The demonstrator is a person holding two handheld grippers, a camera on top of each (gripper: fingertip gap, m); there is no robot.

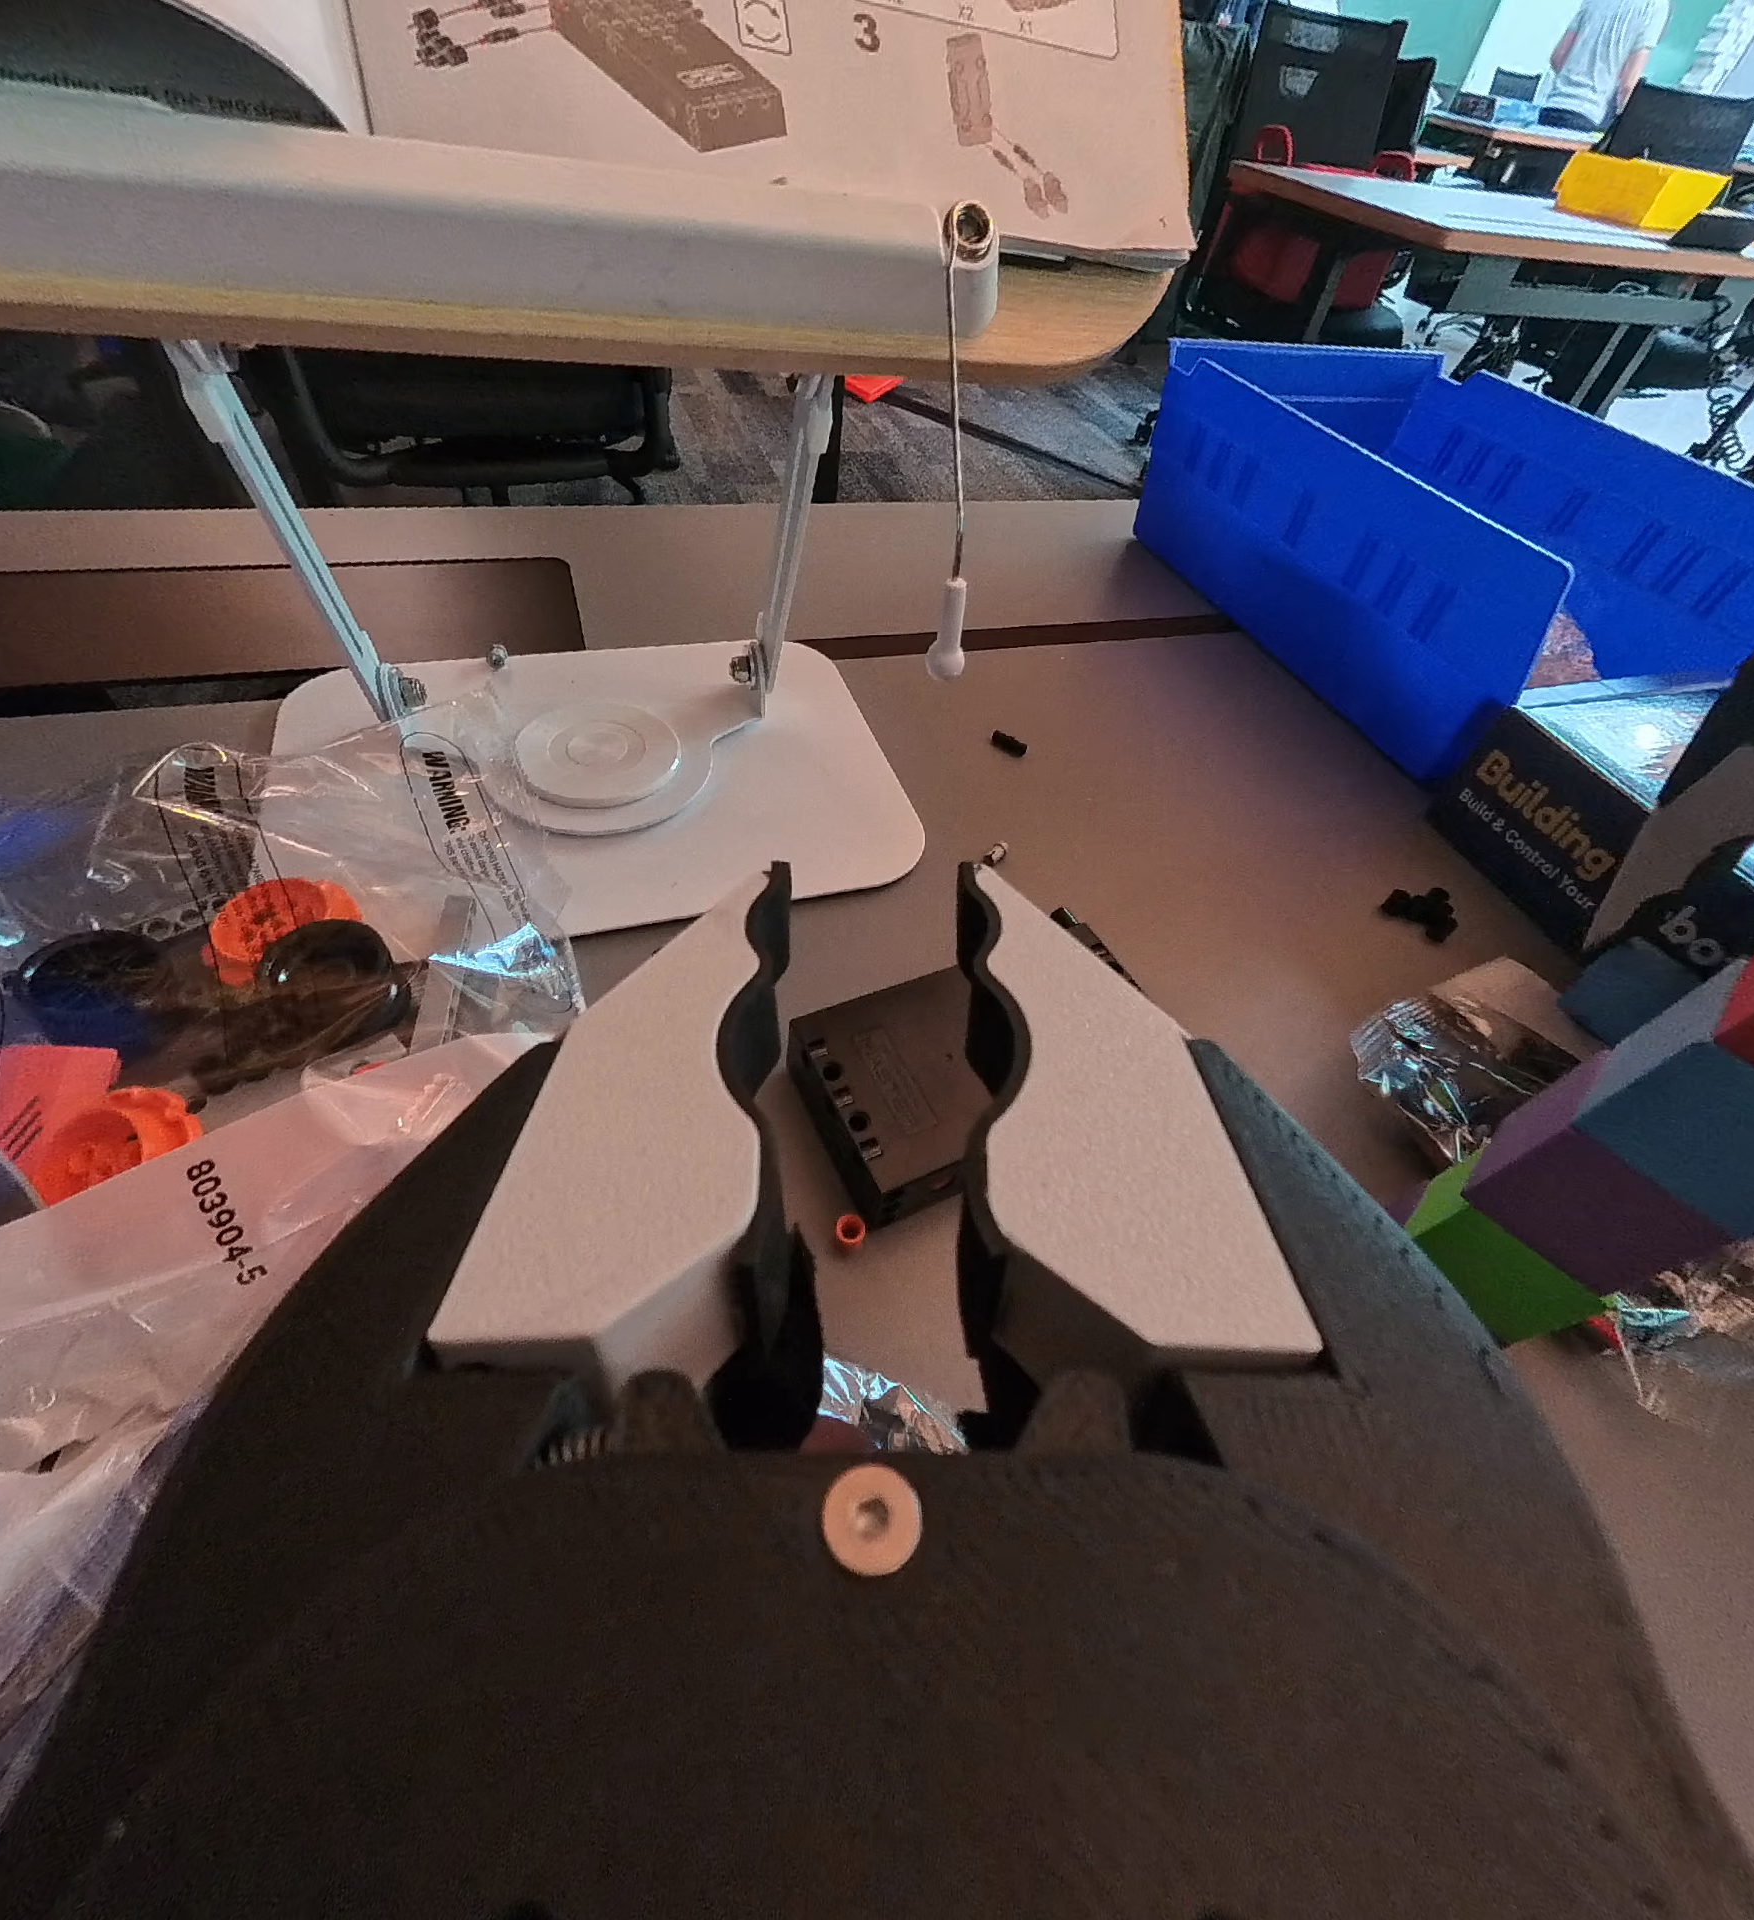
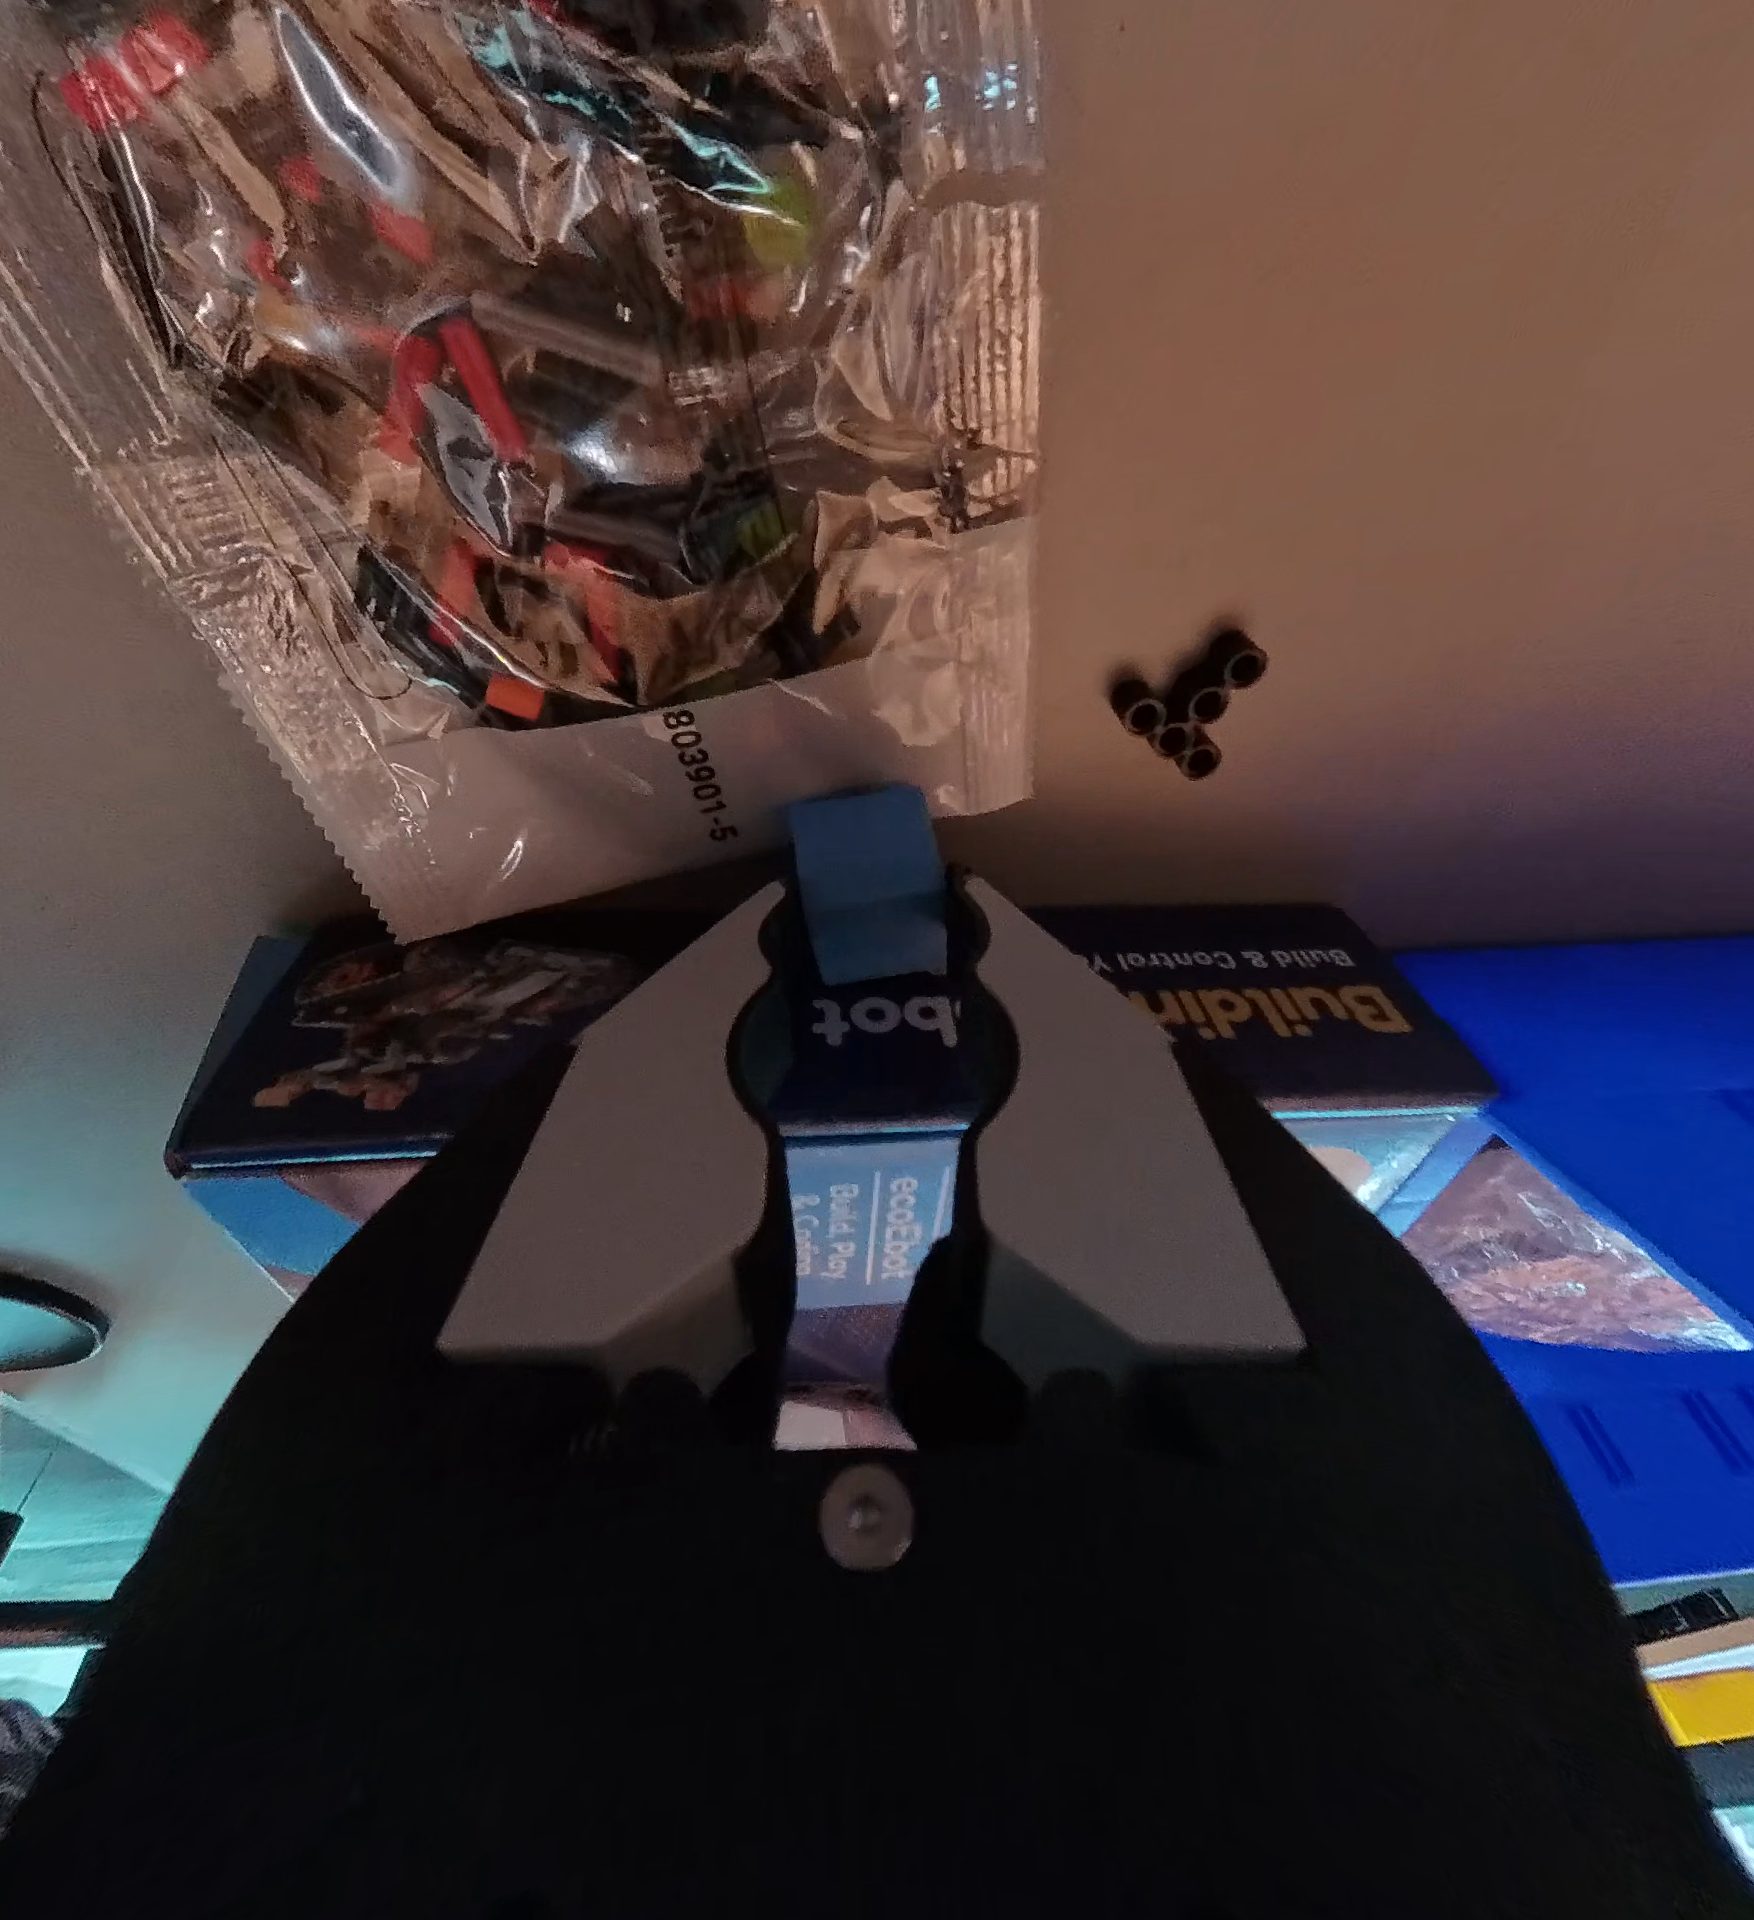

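**Hovering over a black block, clamped on a blue one**

Holding my left gripper (image 1: 873, 883) above the grey table (image 1: 1216, 831), I keep its jaws spread apart with nothing between the pads. A black box-shaped part (image 1: 883, 1091) with a row of holes along one side lies on the table directly in the gap between my two fingers, touching neither that I can see. A small orange peg (image 1: 849, 1231) sits just beside its near corner, closer to my palm. To the left of my jaws lies a clear plastic bag (image 1: 281, 904) of orange and black wheels, with a second white-ended bag (image 1: 177, 1247) nearer me. Ahead of my fingertips stands the white base (image 1: 811, 790) of a book stand, its tilted shelf carrying an open instruction sheet (image 1: 748, 83) overhead. To the right of my jaws are a blue bin (image 1: 1372, 582), a dark printed box (image 1: 1527, 831), a few small black connectors (image 1: 1418, 906) and a stack of coloured foam blocks (image 1: 1683, 1143).

My right gripper (image 2: 868, 909) is clenched on a small blue block (image 2: 868, 899), pinched at my fingertips and sticking out beyond them. Past the block lies a clear bag of mixed parts (image 2: 540, 416); its white end lies just beyond the block, though whether they touch I cannot tell. Off to the right of my tips rests a small cluster of black connectors (image 2: 1190, 712). Beneath my jaws lies the dark printed box (image 2: 1268, 1018), with a blue bin (image 2: 1631, 1143) to its right.
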